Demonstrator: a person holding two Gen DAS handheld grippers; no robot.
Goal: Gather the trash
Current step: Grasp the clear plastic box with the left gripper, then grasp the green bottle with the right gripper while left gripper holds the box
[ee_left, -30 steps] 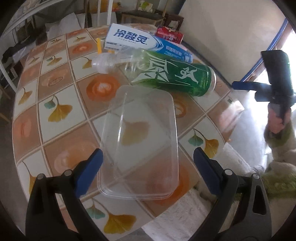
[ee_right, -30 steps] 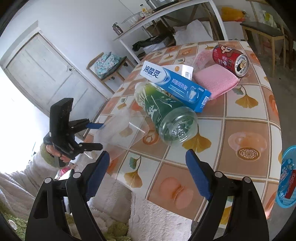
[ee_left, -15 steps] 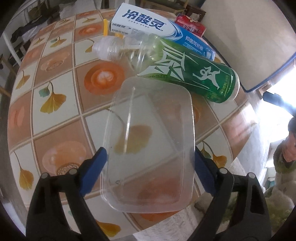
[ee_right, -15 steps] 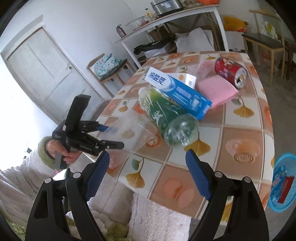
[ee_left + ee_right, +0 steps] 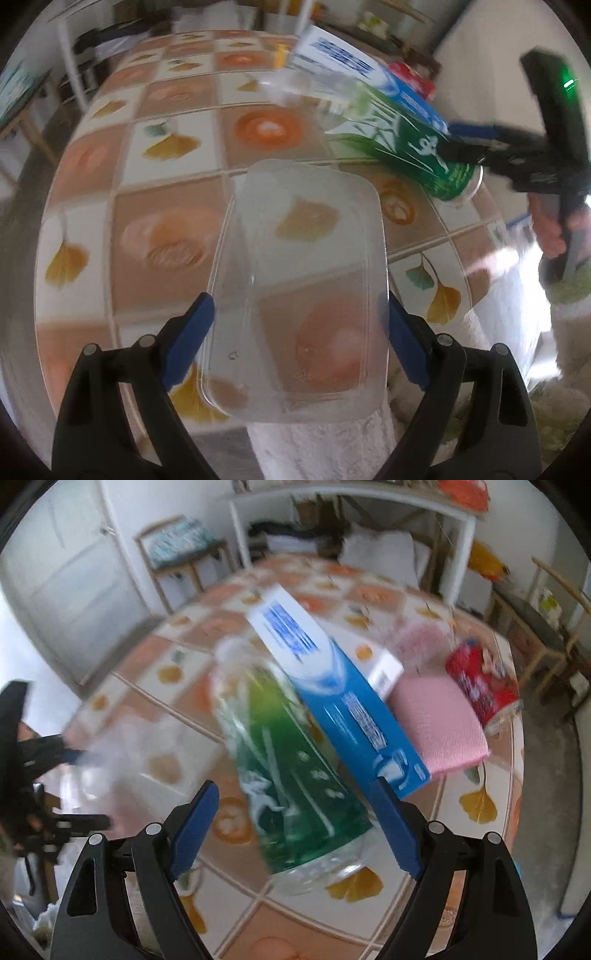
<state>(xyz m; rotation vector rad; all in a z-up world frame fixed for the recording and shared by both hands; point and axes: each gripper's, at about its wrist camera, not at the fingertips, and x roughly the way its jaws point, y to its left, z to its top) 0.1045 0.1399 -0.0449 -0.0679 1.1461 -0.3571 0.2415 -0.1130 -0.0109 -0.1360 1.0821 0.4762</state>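
A clear plastic container [image 5: 303, 280] lies on the tiled table [image 5: 155, 206] near its front edge. My left gripper [image 5: 301, 317] is open, its blue fingers on either side of the container's near end. A green-labelled plastic bottle [image 5: 291, 775] lies on its side; it also shows in the left wrist view [image 5: 402, 147]. My right gripper [image 5: 299, 812] is open, its fingers astride the bottle's base. A blue and white toothpaste box [image 5: 332, 701] lies against the bottle.
A pink cloth [image 5: 436, 723] and a red can [image 5: 480, 686] lie beyond the box. Chairs and a white table frame stand behind. The table edge with white fabric below is close in both views.
Both grippers have moved forward. The left now straddles the container's near end; the right has closed in from the table edge to straddle the bottle's base. Both views are motion-blurred.
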